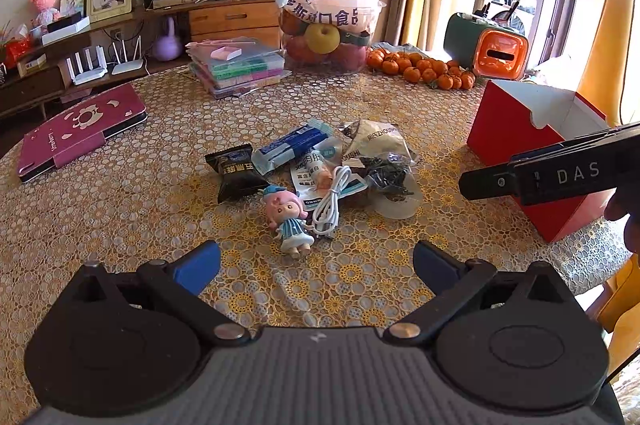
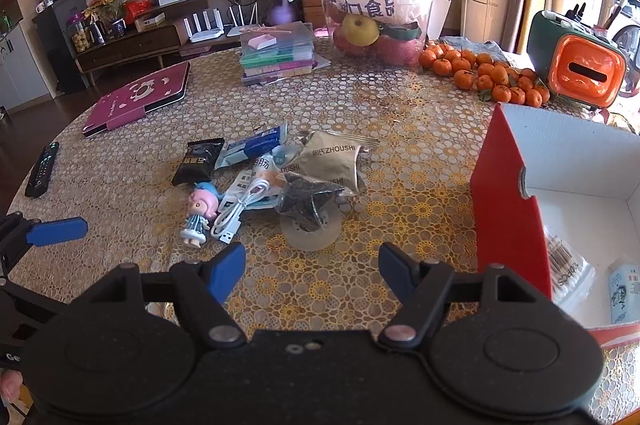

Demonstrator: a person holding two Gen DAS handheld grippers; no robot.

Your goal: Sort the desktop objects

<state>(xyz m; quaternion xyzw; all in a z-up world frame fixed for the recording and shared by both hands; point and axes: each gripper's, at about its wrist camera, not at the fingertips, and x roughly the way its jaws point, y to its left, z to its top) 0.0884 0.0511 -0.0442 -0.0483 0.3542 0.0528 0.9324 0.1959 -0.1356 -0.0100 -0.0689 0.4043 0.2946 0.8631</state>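
The left gripper is showing two blue fingertips on black link arms, each pinned with a silver rivet beside a round black disc. A grey ribbed body is lying between the discs. The right gripper is wearing the same blue tips, black links and silver rivets, but its body is black with small holes. At 3 o'clock in the left view, white letters "DAS" are showing on its black side.
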